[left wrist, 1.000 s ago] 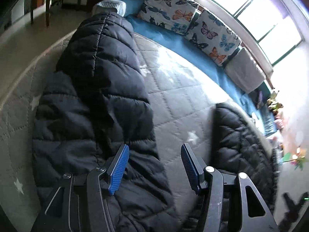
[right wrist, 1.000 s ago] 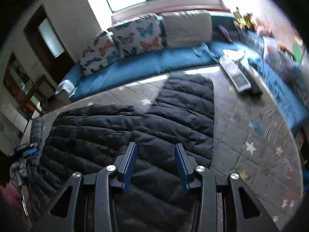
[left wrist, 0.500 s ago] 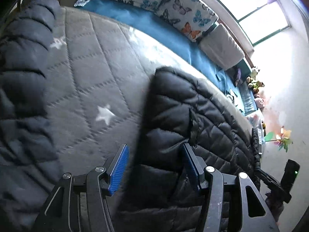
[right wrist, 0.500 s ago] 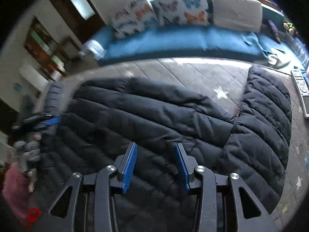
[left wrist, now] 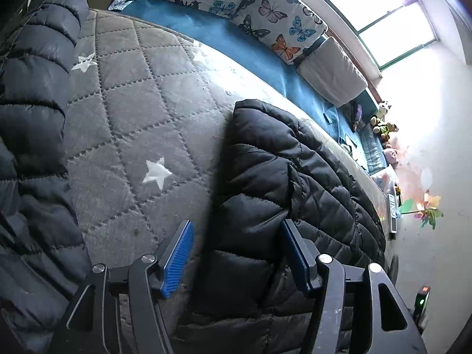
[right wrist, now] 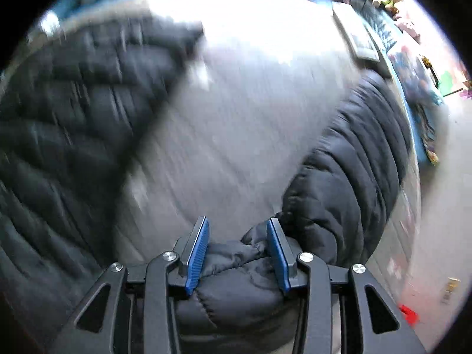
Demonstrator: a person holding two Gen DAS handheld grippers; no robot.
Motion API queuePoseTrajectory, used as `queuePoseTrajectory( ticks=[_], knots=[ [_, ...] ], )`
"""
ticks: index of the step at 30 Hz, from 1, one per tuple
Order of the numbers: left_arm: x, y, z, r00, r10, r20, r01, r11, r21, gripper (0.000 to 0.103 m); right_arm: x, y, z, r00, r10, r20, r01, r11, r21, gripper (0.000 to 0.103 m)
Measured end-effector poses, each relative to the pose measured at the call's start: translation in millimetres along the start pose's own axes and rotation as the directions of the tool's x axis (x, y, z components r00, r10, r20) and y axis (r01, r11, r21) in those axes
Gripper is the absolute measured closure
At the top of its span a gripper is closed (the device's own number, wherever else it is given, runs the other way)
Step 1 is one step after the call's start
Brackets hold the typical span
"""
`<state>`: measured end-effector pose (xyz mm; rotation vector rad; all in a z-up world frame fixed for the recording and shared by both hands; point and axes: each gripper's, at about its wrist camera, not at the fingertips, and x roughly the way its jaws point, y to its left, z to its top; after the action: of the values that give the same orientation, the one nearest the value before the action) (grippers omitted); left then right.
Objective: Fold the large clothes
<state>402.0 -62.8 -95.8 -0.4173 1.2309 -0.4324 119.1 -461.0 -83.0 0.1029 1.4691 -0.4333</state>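
- Currently, landmark: grey quilted mat (left wrist: 141, 124) with white stars; every place below is given against it.
- Coat (left wrist: 280, 183): black puffer, spread on the mat. In my left view one part lies along the mat's left edge and another lies at its right, with bare mat between them.
- Left gripper (left wrist: 236, 253): I hold it tilted down over the near part of the mat. Its jaws stand well apart and have just been opening. The edge of the right coat part lies between the blue pads (left wrist: 178, 256), but I see neither pad pressing it.
- Right gripper (right wrist: 237, 253): I have it aimed steeply down at the mat. Its jaws are partly closed, with a bunched fold of the coat (right wrist: 348, 171) between the blue pads (right wrist: 197, 253). The fabric fills the gap and both pads touch it, so I read this as a grip.
- Right view: heavily blurred; dark coat shows at left and at right, pale mat between.
- Blue bedding (left wrist: 236, 38): runs along the far side of the mat.
- Butterfly pillows (left wrist: 250, 6): on the bedding, beyond the mat.
- Grey pillow (left wrist: 333, 70): just right of the butterfly pillows.
- Window (left wrist: 377, 14): bright, behind the pillows.
- Soft toys (left wrist: 383, 124): at the far right end of the bedding.
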Motion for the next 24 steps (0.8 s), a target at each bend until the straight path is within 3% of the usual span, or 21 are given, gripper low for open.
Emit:
queuePoseTrajectory(
  ticks=[2,3,5,7,8,11,15,19,20,23,24],
  knots=[
    [1,0,2,1.0,-0.001,-0.007,0.001,1.0,-0.01,0.038,-8,-5,-6,0.997,0.049,0.056,-0.051,0.998,0.037,0.058],
    [1,1,3,1.0,-0.002,-0.009,0.002,1.0,-0.016,0.037,-14,-9,-4,0.988,0.111,0.103,-0.118,0.991,0.066,0.058],
    [1,1,5,1.0,-0.006,-0.005,0.006,1.0,-0.025,0.037,-21,-15,6,0.942,0.278,0.19,-0.302,0.946,0.114,0.058],
    [2,2,5,1.0,-0.019,0.001,0.019,0.999,-0.033,0.037,-18,-9,22,0.87,0.439,0.226,-0.471,0.875,0.113,0.058],
    [3,2,5,1.0,-0.024,-0.002,0.024,0.999,-0.032,0.037,-14,-3,28,0.857,0.462,0.229,-0.493,0.864,0.101,0.058],
    [4,4,7,0.999,-0.046,-0.004,0.046,0.998,-0.042,0.037,6,14,47,0.864,0.456,0.214,-0.479,0.875,0.068,0.057],
    [11,7,9,0.991,-0.131,-0.031,0.129,0.99,-0.057,0.037,9,19,63,0.823,0.509,0.25,-0.543,0.836,0.085,0.055],
    [18,-5,9,0.99,-0.134,-0.034,0.134,0.991,0.0,0.039,10,20,77,0.797,0.536,0.278,-0.578,0.81,0.096,0.054],
    [19,-9,8,0.991,-0.129,-0.026,0.13,0.991,0.021,0.041,7,19,84,0.796,0.538,0.279,-0.58,0.809,0.096,0.054],
    [21,-17,9,0.992,-0.123,-0.007,0.123,0.991,0.056,0.066,4,27,93,0.804,0.519,0.288,-0.563,0.821,0.093,0.059],
    [19,-19,10,0.991,-0.134,0.004,0.134,0.989,0.058,0.07,1,28,96,0.809,0.507,0.297,-0.551,0.83,0.085,0.061]
  ],
)
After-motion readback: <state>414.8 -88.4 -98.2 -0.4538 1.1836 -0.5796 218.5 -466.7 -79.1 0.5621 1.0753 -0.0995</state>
